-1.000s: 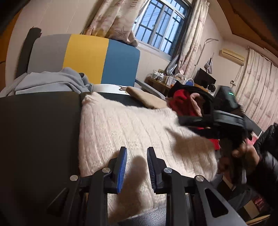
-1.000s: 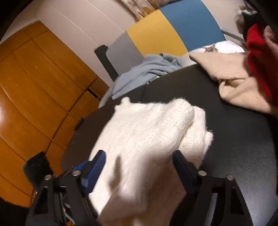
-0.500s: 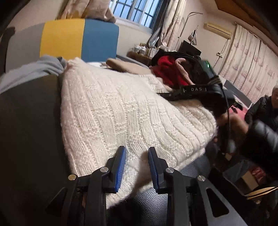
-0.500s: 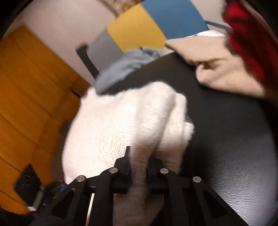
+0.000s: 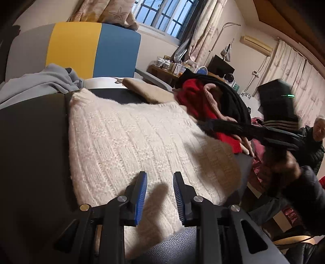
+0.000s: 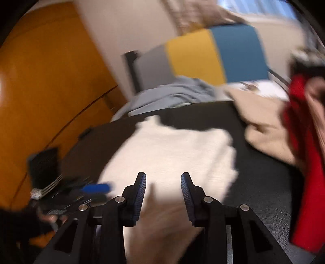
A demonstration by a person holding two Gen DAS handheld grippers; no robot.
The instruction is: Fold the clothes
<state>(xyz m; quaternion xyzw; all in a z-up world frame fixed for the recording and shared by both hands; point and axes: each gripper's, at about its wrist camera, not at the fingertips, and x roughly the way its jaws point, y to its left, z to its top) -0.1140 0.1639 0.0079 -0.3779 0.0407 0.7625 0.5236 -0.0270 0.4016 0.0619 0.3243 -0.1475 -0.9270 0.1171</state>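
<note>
1. Cream knit sweater (image 5: pixel 142 146) folded into thick rectangular bundle, lying flat on black counter (image 5: pixel 30 154), near front edge; also seen from right wrist cam (image 6: pixel 172 154), blurred there.
2. Left gripper (image 5: pixel 159 195) released, blue-padded fingers (image 5: pixel 140 195) apart w/ gap between, hovering just above near edge of sweater; nothing held, shadow cast on knit below.
3. Right gripper (image 6: pixel 163 199) released too, fingers spread, empty, above sweater's near edge; right wrist view heavily motion-blurred, contact w/ fabric can't be told.
4. In left wrist view, right gripper (image 5: pixel 215 123) at right side of sweater, dark and blurred, gripped by hand (image 5: pixel 284 164) in dark sleeve.
5. In right wrist view, left gripper (image 6: pixel 95 187) visible lower left, only as blue smear.
6. Beyond sweater: grey garment (image 5: pixel 40 81) heaped at far left of counter; beige garment (image 5: pixel 146 91) at far middle; pile of red, pink & black clothes (image 5: pixel 211 105) at right, just beside sweater's far right corner.
7. Red garment (image 6: pixel 304 152) at right edge in right wrist cam, beige one (image 6: pixel 262 121) beside it.
8. Grey/yellow/blue panel (image 5: pixel 77 48) upright behind counter, window (image 5: pixel 162 16) w/ curtains above.
9. Seated person in dark jacket (image 5: pixel 312 146) at far right of room.
</note>
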